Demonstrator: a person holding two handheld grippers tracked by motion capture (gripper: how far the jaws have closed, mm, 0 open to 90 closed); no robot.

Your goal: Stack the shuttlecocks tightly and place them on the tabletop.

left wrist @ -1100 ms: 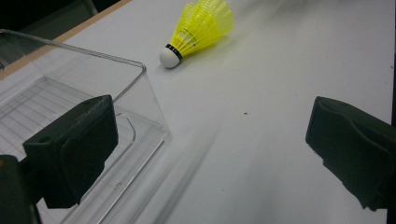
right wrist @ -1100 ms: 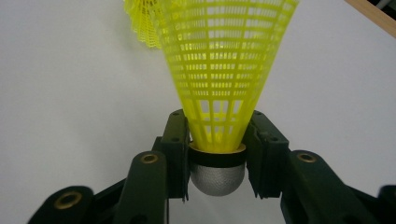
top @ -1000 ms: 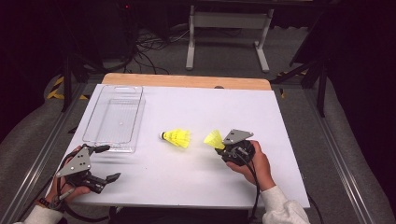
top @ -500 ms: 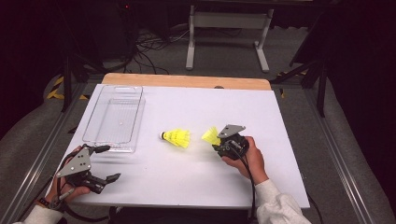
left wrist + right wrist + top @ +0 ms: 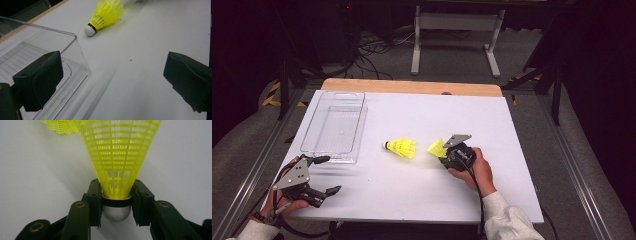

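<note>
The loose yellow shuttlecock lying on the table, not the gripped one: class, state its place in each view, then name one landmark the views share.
High view: the loose shuttlecock lies mid-table, between the clear tray and the right gripper.
Left gripper view: top centre, cork toward the tray corner.
Right gripper view: its skirt edge peeks in at top left, behind the held shuttlecock.
Shared landmark: the white tabletop.
</note>
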